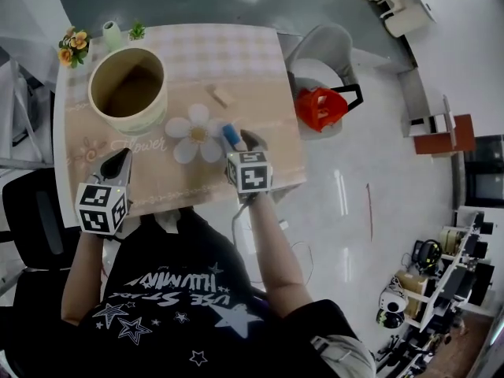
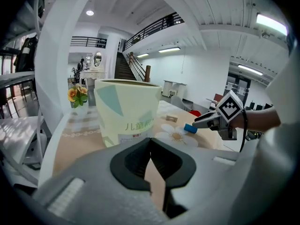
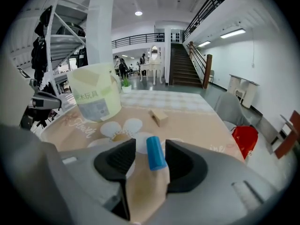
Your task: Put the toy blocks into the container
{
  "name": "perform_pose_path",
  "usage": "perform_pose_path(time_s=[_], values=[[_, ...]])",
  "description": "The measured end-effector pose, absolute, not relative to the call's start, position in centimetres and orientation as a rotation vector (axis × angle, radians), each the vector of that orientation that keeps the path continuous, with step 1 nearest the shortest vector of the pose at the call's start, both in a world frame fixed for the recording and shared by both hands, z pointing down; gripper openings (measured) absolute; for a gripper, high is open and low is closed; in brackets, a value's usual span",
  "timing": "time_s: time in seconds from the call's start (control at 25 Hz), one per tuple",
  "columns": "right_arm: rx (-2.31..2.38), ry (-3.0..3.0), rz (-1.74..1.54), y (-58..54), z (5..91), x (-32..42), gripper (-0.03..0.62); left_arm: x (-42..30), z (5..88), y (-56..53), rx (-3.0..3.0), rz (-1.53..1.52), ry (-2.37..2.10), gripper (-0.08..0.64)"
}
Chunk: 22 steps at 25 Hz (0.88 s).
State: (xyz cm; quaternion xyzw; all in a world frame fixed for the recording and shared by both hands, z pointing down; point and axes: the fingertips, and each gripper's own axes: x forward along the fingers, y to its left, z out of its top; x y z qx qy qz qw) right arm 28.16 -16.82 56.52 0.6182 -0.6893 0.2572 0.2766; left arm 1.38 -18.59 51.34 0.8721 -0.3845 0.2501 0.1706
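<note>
A blue cylinder block (image 1: 231,136) (image 3: 155,153) lies on the flower-print table (image 1: 260,69), near its front right. My right gripper (image 1: 240,138) (image 3: 150,151) is open around it; the block lies between the pads with a gap on its left side. A wooden block (image 1: 222,95) (image 3: 159,116) rests farther back. The pale round container (image 1: 157,113) (image 2: 126,116) (image 3: 93,97) stands open-topped at the back left. My left gripper (image 1: 120,157) (image 2: 150,142) hovers shut and empty at the front left, pointing at the container. The left gripper view also shows the blue block (image 2: 189,128) at the right gripper's tips.
A flower pot (image 1: 73,46), a small vase (image 1: 113,34) and a tiny plant (image 1: 137,31) stand at the table's back left corner. A grey chair with a red bag (image 1: 319,109) is off the right edge. A black chair (image 1: 31,219) sits at the left.
</note>
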Motion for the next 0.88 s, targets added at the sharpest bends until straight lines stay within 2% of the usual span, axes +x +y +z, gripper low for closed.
perform_pose_path(time_s=[0.52,0.56,0.64,0.88], values=[[1.527,-1.836,0.763,-17.9,60.8,28.9,0.199,1.5,53.1,-17.8,2.386,0.765,-1.148,0.011],[1.520,-1.837,0.769,-17.9,61.0,28.8,0.170,1.5,53.2,-17.8,2.381,0.763,-1.152,0.011],[1.507,-1.839,0.776,-17.8,61.1,28.6,0.152,1.5,53.3,-17.6,2.371,0.759,-1.161,0.011],[1.496,-1.843,0.796,-17.9,61.2,28.8,0.150,1.4,53.1,-17.9,2.370,0.733,-1.183,0.011]])
